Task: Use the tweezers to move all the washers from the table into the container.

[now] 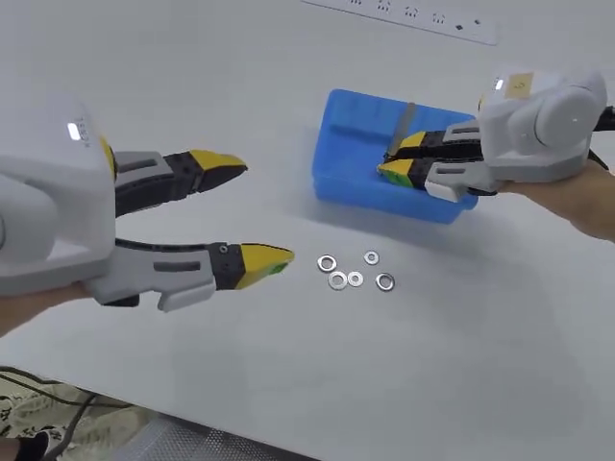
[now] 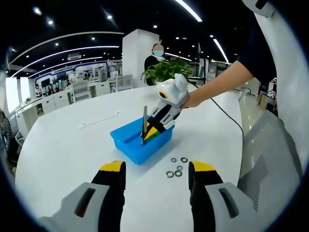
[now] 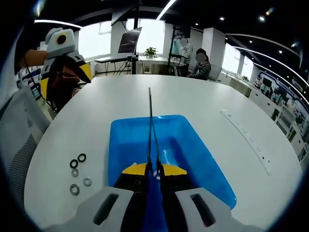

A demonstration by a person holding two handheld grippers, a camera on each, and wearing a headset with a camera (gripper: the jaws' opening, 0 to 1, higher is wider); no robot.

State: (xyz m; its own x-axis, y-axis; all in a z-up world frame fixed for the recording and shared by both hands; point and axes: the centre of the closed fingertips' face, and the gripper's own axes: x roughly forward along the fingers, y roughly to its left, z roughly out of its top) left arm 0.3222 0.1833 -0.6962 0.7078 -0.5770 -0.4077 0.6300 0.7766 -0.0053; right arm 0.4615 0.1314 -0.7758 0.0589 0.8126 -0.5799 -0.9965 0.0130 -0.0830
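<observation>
Nearest, the left gripper [image 1: 268,210] hovers with its jaws spread wide, holding nothing. Just past its tips, five washers [image 1: 354,272] lie flat in a loose cluster on the white table [image 1: 461,365], a little short of the container. They look thin, light, hard and slick, so I'd say one tip through the hole and one outside the rim is the way to grip them. Further on, the right gripper [image 1: 399,157] is clamped on the tweezers [image 1: 405,125] over the blue container [image 1: 346,163], which looks bare of washers. A power strip [image 1: 413,17] lies beyond.
</observation>
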